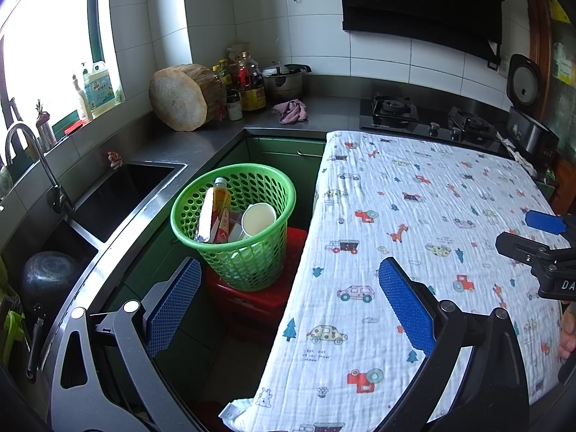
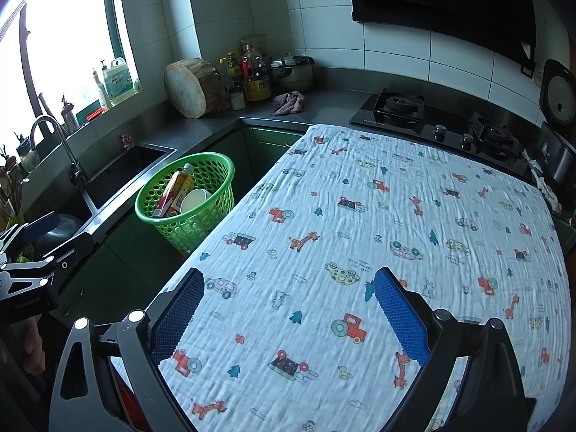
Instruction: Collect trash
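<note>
left gripper point(image 1: 289, 293) nearest in left wrist view, jaws spread wide, nothing btwn the blue pads point(image 1: 406, 306); it hangs over the gap btwn counter and table. right gripper point(image 2: 288, 300) also wide open & empty, over the near part of the cloth point(image 2: 396, 216), a white one w/ cars, giraffes, trees that covers the table. right gripper also shows at the right edge of left view, left one at the left edge of right view.

just past left gripper: red stool point(image 1: 259, 298) w/ green basket point(image 1: 252, 266) standing on it, beside the table's left edge. trash is in the basket: bottle point(image 1: 217, 212) leaning on the rim, white cup point(image 1: 258, 219) on its side, opening toward the cam, some other bits i can't make out.

left of that, sink point(image 1: 122, 194) w/ tap point(image 1: 32, 158). farther back on counter: chopping block point(image 1: 183, 97), oil bottles point(image 1: 248, 79), pot point(image 1: 282, 79), pink rag point(image 1: 291, 111). hob point(image 1: 428, 115) behind table's far edge, rice cooker point(image 1: 529, 115) far right.
</note>
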The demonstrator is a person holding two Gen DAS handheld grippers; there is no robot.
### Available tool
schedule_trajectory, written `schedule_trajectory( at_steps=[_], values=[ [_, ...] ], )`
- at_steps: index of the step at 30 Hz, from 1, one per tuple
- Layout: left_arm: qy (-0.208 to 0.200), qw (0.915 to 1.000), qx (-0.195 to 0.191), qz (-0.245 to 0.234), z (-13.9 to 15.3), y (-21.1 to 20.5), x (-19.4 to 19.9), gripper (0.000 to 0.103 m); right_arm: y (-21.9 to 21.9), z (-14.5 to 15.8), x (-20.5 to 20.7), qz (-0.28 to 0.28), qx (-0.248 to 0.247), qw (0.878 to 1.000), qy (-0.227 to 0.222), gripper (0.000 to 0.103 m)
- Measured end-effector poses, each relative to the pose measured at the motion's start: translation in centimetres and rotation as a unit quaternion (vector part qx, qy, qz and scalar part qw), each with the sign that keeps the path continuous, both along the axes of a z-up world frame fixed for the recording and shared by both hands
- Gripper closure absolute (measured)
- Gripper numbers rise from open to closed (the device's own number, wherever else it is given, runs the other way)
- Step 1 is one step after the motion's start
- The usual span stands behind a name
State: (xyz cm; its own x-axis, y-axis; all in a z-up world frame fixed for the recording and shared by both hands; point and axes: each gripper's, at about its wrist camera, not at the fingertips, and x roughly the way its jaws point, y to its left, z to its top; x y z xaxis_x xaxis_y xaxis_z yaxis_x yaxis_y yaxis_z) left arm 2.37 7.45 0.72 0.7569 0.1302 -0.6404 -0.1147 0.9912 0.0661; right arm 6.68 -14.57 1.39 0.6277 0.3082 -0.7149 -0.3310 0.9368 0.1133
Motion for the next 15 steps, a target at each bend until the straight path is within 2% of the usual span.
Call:
schedule_trajectory(
  at_steps=[15],
  values=[
    [0.001, 1.0, 0.0, 0.003, 0.09, -0.02, -0.05, 0.005, 0.35, -0.34, -0.1, 0.003, -0.001, 1.0, 0.002, 0.011]
  ],
)
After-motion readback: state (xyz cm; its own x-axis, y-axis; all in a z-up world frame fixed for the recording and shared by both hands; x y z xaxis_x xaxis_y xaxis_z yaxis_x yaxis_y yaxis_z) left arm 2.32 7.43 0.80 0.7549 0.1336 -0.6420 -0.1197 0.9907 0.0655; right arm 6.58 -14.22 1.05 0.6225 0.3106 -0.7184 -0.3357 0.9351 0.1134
